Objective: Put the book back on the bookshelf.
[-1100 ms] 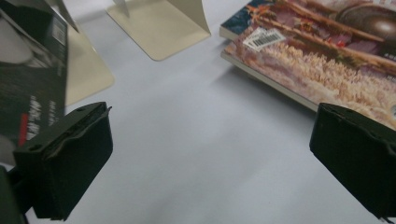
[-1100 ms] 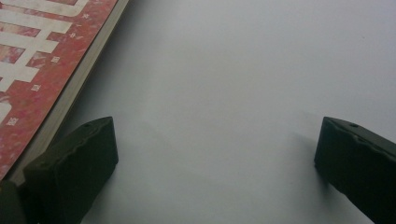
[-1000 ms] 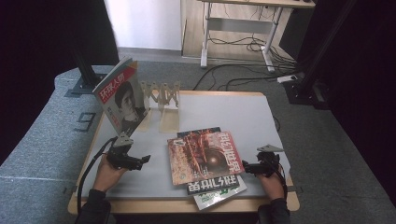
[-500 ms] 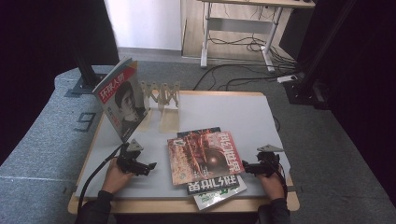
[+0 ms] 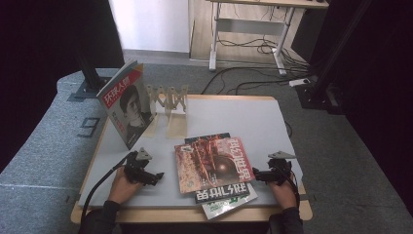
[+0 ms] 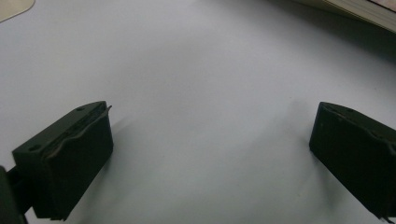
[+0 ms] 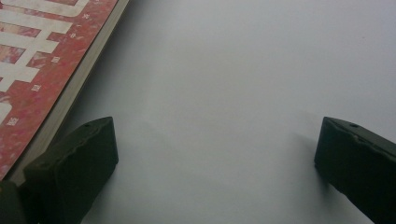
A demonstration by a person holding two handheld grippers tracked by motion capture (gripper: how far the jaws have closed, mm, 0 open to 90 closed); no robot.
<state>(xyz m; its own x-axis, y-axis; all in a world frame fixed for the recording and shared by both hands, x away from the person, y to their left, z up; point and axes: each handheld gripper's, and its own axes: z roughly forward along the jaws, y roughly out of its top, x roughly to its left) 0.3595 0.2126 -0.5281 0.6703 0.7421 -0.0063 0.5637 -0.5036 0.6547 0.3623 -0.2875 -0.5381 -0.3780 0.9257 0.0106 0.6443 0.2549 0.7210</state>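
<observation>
a pale wooden slatted rack stands at the far left of the grey-topped wooden table; a magazine with a portrait cover leans upright at its left end, though whether it sits in a slot is hard to tell. a red-covered magazine lies flat on a loose stack near the front edge, above a green-and-white magazine that juts over that edge. the left gripper rests on bare tabletop left of the stack, jaws spread wide and empty. the right gripper, likewise released, sits just beside the red magazine's right edge. open surface lies behind the stack.
</observation>
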